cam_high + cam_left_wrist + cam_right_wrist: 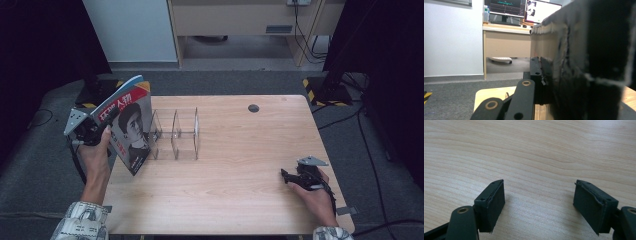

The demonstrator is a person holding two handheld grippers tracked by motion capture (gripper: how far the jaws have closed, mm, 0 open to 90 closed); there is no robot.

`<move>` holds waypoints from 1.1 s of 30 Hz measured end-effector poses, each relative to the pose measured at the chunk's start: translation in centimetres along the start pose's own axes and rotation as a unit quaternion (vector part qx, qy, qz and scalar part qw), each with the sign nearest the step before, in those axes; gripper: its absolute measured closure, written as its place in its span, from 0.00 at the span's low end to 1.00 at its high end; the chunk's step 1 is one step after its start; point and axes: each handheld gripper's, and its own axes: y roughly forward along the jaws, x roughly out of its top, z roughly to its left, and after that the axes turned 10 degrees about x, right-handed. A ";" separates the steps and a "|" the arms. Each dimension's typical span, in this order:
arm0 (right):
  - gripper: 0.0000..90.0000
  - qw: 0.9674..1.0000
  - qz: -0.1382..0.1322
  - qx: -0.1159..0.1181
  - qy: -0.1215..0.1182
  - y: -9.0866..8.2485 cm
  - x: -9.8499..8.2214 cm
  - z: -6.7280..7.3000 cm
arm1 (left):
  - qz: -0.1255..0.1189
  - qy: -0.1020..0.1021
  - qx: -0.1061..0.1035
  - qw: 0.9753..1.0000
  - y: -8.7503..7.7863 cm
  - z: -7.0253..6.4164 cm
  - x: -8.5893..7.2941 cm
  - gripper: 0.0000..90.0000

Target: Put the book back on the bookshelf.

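A magazine [127, 127] with a portrait on its cover stands tilted at the table's left edge, lower corner near the wood. My left gripper [103, 129] is shut on its spine side, held by a hand. In the left gripper view the magazine's page edge [574, 57] looms close, and one black finger [535, 75] presses against it. A clear acrylic divider rack [175, 135] stands just right of the magazine. My right gripper [286, 176] rests open on the table at the front right. Its view has the gripper [539, 202] over bare wood, nothing between the pads.
The wooden table [240, 145] has a dark cable hole [253, 108] near its far edge. Black stands with striped bases [325, 90] flank the table on grey carpet. A desk [506, 40] with monitors [524, 10] stands beyond.
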 end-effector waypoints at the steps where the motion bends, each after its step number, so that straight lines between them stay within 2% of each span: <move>1: 0.28 1.000 0.000 0.000 0.000 0.0 0.0 0.0 | -0.002 0.000 0.001 1.000 -0.1 0.0 -0.1 0.96; 8: 0.28 1.000 0.000 0.001 -0.001 0.0 0.0 0.0 | -0.002 -0.006 0.014 1.000 -0.7 0.3 -0.7 0.95; 12: 0.28 1.000 0.000 0.001 -0.001 0.0 0.0 0.0 | -0.004 -0.014 0.012 1.000 -0.9 0.4 -0.9 0.95; 19: 0.28 1.000 -0.001 0.001 -0.002 0.0 0.0 0.0 | 0.010 -0.018 0.023 1.000 -1.0 0.3 -0.9 0.93; 25: 0.28 1.000 -0.001 0.001 -0.002 0.0 0.0 0.0 | 0.018 -0.014 0.022 0.999 -1.1 0.3 -1.0 0.93; 33: 0.28 1.000 -0.001 0.001 -0.002 0.0 0.0 0.0 | 0.017 -0.018 0.021 0.999 -1.2 0.4 -1.1 0.92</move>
